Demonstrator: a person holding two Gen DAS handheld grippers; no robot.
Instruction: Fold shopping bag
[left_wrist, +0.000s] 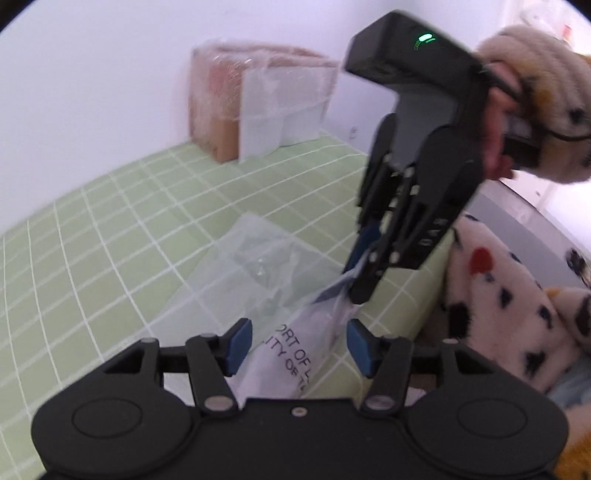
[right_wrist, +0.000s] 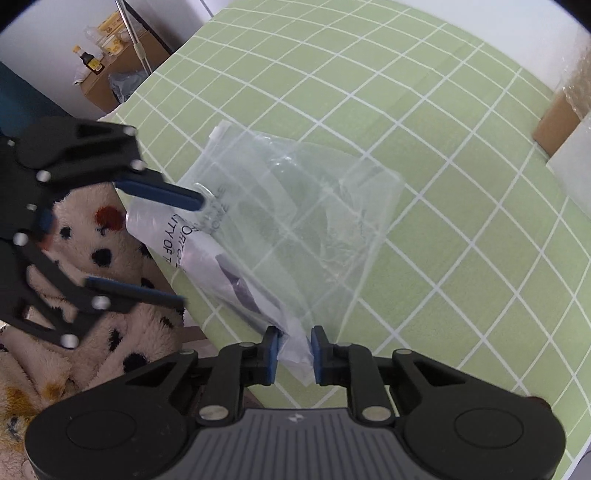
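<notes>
right gripper (right_wrist: 294, 355) seemingly pinching clear shopping bag (right_wrist: 295, 206), green tablecloth (right_wrist: 461, 184)

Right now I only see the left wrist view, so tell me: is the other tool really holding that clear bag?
Observer: Yes. Seen from the right wrist, the right tool has a bunched corner of the bag pinched between both blue pads.
Operator: And my own tool?
Observer: Seen from the side, the left tool stands open, its fingers wide apart on either side of the bag's printed end.
Operator: Anything beyond the table that I miss?
Observer: A dark bottle stands on a cardboard box past the far corner of the table.
</notes>
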